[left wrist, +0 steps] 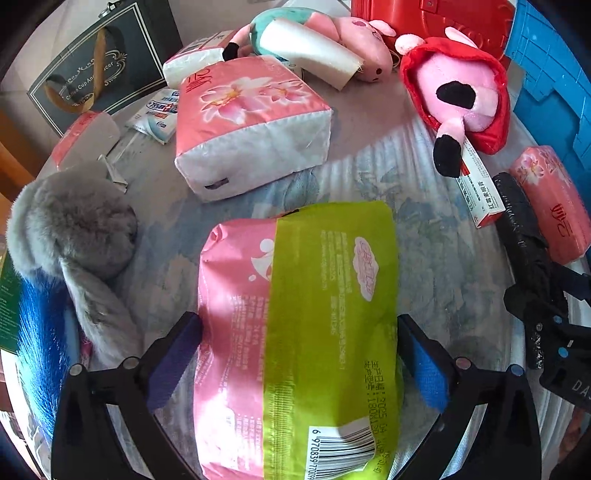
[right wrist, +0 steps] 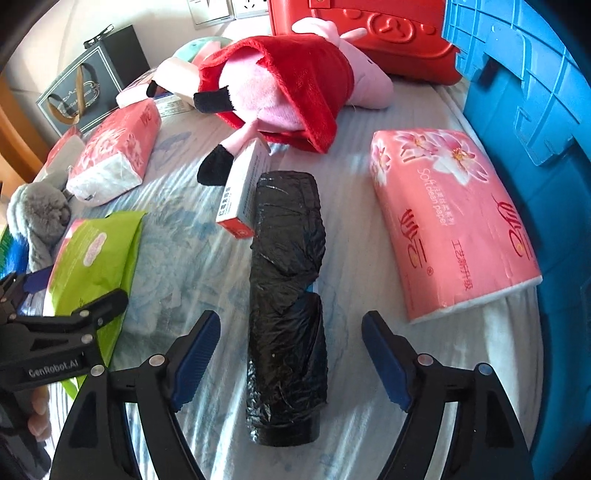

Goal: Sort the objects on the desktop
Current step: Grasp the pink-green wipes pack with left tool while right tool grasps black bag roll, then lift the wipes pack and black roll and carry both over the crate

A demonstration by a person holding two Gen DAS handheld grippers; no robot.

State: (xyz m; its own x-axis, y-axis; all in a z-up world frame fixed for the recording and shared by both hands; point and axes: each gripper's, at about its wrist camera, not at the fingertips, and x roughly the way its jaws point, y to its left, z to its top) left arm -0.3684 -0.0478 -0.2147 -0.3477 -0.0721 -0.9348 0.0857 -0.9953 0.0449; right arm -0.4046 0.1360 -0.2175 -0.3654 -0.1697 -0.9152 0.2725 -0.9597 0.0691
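My left gripper (left wrist: 299, 354) straddles a pink and green tissue pack (left wrist: 299, 332) lying on the cloth; both pads touch its sides. The same pack shows at the left in the right wrist view (right wrist: 96, 258). My right gripper (right wrist: 291, 358) is open around a roll of black bin bags (right wrist: 286, 295), with a gap on each side. The roll also shows at the right in the left wrist view (left wrist: 517, 225). A red and white small box (right wrist: 242, 192) rests against the roll's far end.
A pink flowered tissue pack (right wrist: 450, 218) lies right of the roll, by a blue crate (right wrist: 535, 110). A red-hooded pink plush (right wrist: 280, 85), a red case (right wrist: 369, 33), another tissue pack (left wrist: 247, 122), a grey plush (left wrist: 70, 229) and a dark gift bag (left wrist: 99, 59) surround them.
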